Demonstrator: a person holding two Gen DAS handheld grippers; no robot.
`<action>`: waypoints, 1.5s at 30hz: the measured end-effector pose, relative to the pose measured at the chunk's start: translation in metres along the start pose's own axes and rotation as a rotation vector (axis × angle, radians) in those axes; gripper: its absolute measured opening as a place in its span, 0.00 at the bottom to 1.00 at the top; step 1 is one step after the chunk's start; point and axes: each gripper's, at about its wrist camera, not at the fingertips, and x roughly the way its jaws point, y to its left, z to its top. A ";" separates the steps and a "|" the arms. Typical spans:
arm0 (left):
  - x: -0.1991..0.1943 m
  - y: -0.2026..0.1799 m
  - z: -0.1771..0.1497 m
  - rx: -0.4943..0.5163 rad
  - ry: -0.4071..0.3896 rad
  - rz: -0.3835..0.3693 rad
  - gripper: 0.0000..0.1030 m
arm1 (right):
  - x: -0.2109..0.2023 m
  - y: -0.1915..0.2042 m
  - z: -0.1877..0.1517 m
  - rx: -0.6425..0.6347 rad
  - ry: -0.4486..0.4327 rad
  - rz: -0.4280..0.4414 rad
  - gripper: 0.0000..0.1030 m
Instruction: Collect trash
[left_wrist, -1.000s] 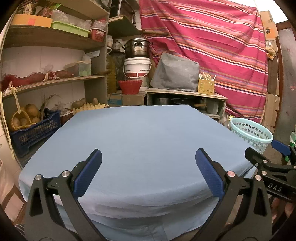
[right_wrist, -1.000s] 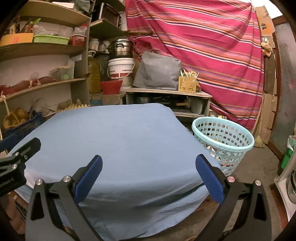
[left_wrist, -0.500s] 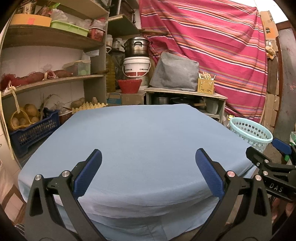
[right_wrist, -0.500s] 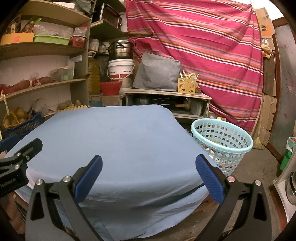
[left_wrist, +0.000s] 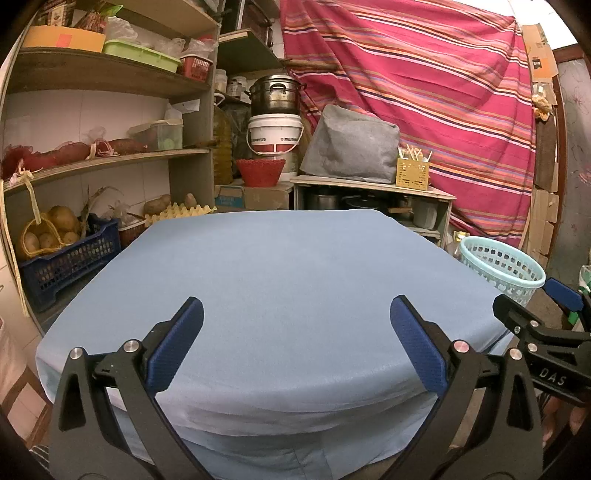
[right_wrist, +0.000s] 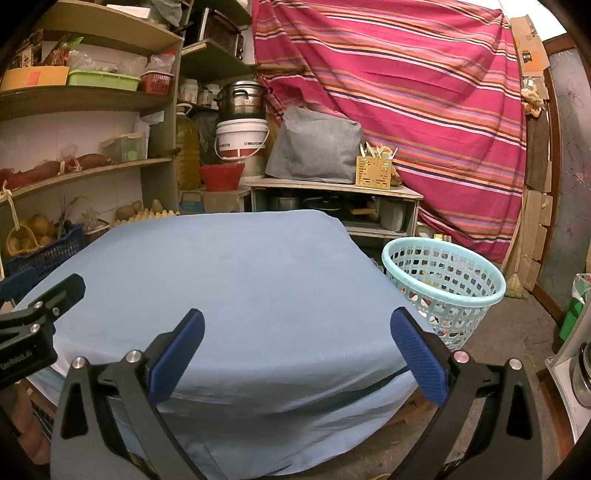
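A table covered with a light blue cloth (left_wrist: 295, 280) (right_wrist: 236, 280) fills both views, and no loose trash shows on it. A pale turquoise perforated basket (right_wrist: 443, 284) (left_wrist: 502, 266) stands on the floor off the table's right side, with small colourful bits visible through its holes. My left gripper (left_wrist: 295, 328) hangs open over the table's near edge, nothing between its blue pads. My right gripper (right_wrist: 295, 328) is open too, over the near right corner. Each gripper shows at the edge of the other's view.
Wooden shelves (left_wrist: 103, 158) with boxes, tubs and vegetables line the left wall. A blue crate (left_wrist: 70, 254) of potatoes sits low on the left. A low wooden stand (left_wrist: 373, 188) with pots and a grey bag stands behind the table before a striped red cloth (left_wrist: 424, 92).
Both views have dipped and drifted slightly; the basket sits a little lower and nearer in the right wrist view. Both grippers stay open and empty.
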 end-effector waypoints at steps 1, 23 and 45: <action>0.000 0.000 0.000 0.000 0.000 0.000 0.95 | 0.000 0.000 0.000 -0.002 -0.001 -0.001 0.95; 0.000 -0.002 0.000 0.006 -0.002 0.003 0.95 | -0.003 0.002 0.005 -0.007 -0.013 -0.004 0.95; 0.000 -0.004 0.000 0.003 0.001 0.003 0.95 | -0.003 -0.005 0.007 -0.011 -0.010 -0.003 0.95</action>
